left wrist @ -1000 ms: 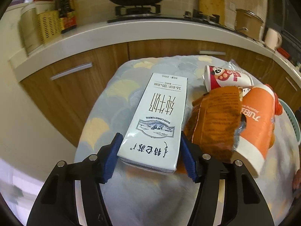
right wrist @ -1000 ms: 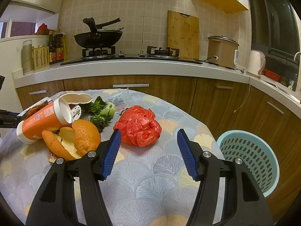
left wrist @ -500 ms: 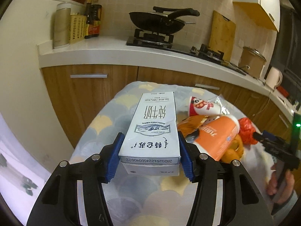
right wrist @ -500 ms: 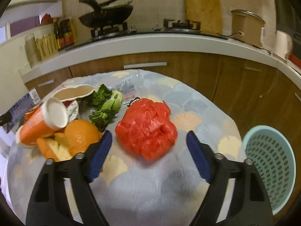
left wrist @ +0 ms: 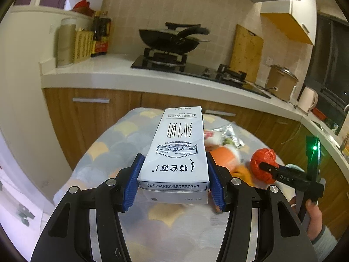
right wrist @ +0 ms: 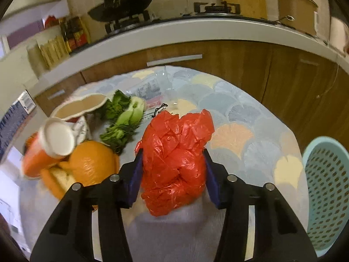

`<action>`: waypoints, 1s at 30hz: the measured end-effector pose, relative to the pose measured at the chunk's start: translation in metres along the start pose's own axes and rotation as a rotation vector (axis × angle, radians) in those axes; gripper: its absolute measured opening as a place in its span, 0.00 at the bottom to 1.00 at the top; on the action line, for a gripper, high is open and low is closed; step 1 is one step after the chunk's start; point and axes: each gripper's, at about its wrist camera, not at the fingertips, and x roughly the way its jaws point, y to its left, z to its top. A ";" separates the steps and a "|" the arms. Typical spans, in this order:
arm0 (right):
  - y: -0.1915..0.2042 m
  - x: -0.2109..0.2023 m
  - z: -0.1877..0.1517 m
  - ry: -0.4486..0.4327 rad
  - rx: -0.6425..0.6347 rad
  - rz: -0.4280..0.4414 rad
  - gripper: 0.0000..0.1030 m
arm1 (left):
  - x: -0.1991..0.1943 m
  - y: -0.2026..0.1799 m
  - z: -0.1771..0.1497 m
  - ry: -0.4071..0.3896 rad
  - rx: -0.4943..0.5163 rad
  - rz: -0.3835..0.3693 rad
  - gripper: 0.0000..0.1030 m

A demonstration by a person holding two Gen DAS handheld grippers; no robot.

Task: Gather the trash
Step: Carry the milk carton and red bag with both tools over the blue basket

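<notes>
My left gripper [left wrist: 174, 182] is shut on a white milk carton [left wrist: 176, 152] and holds it above the round table [left wrist: 104, 152]. My right gripper [right wrist: 173, 176] has its blue pads on both sides of a crumpled red plastic bag [right wrist: 176, 152] that lies on the table; the pads touch or nearly touch it. The red bag [left wrist: 262, 166] and the right gripper also show at the right of the left wrist view. An orange cup [right wrist: 43, 148], orange peel [right wrist: 91, 166], green vegetable scraps [right wrist: 122, 120] and a clear wrapper [right wrist: 152, 87] lie on the table.
A light blue perforated basket [right wrist: 327, 192] stands on the floor at the table's right. Wooden cabinets [right wrist: 218, 65] and a counter with a stove and wok [left wrist: 172, 39] run behind the table. A squashed paper cup [right wrist: 80, 107] lies beside the greens.
My left gripper has lifted the milk carton off the table. My right gripper has moved forward around the red bag and its pads have narrowed onto it.
</notes>
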 end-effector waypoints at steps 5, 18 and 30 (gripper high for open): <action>-0.023 -0.055 -0.009 -0.090 0.046 -0.012 0.46 | -0.022 -0.044 -0.004 -0.044 0.042 -0.050 0.52; -0.154 -0.178 -0.043 -0.242 0.249 -0.194 0.46 | -0.018 -0.184 -0.022 -0.036 0.171 -0.279 0.52; -0.247 -0.178 -0.080 -0.197 0.404 -0.323 0.46 | 0.052 -0.330 -0.060 0.089 0.353 -0.451 0.52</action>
